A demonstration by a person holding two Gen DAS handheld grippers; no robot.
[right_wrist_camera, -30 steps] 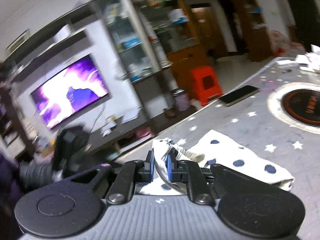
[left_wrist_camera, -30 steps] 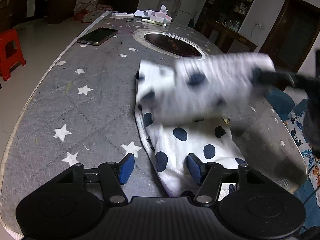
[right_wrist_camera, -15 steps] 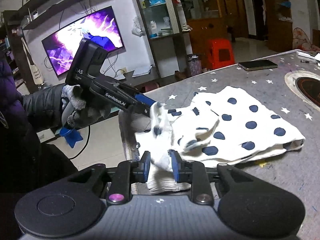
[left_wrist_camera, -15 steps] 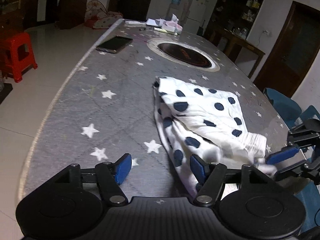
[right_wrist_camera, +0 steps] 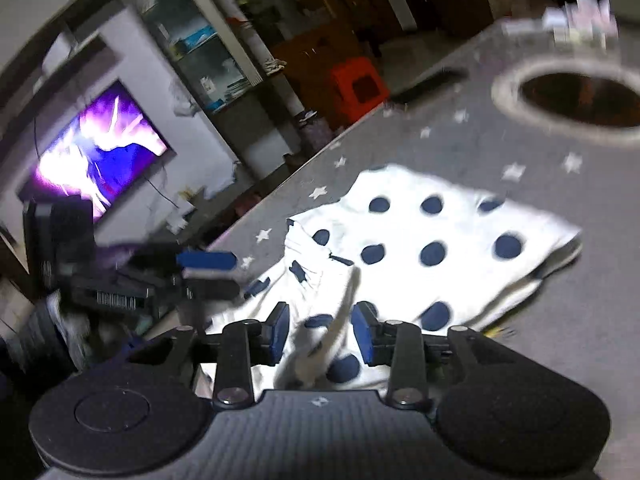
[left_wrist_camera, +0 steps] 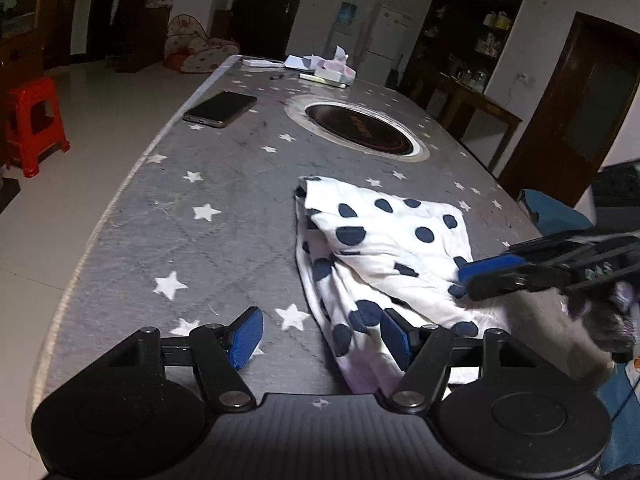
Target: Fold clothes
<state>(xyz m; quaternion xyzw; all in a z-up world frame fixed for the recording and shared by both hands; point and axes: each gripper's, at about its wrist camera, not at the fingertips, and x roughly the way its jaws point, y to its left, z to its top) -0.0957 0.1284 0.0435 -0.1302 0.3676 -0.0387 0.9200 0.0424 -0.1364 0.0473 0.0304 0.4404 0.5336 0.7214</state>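
Note:
A white garment with navy polka dots (left_wrist_camera: 384,248) lies folded over itself on the grey star-patterned tablecloth (left_wrist_camera: 200,184); it also shows in the right wrist view (right_wrist_camera: 424,240). My left gripper (left_wrist_camera: 322,334) is open, low at the near edge of the table, its right finger against the garment's near end. My right gripper (right_wrist_camera: 320,330) is open just above the garment's near part, with a fold of cloth loose between the jaws. It shows from the side in the left wrist view (left_wrist_camera: 464,278), at the garment's right edge. The right wrist view is motion-blurred.
A phone (left_wrist_camera: 220,109) lies at the far left of the table. A round inset burner (left_wrist_camera: 358,127) sits in the middle. Tissues and papers (left_wrist_camera: 320,68) lie at the far end. A red stool (left_wrist_camera: 34,120) stands on the floor left of the table.
My right gripper carried the garment's lifted end over, laid it down on the rest and opened, letting the cloth go. My left gripper stayed open and barely moved.

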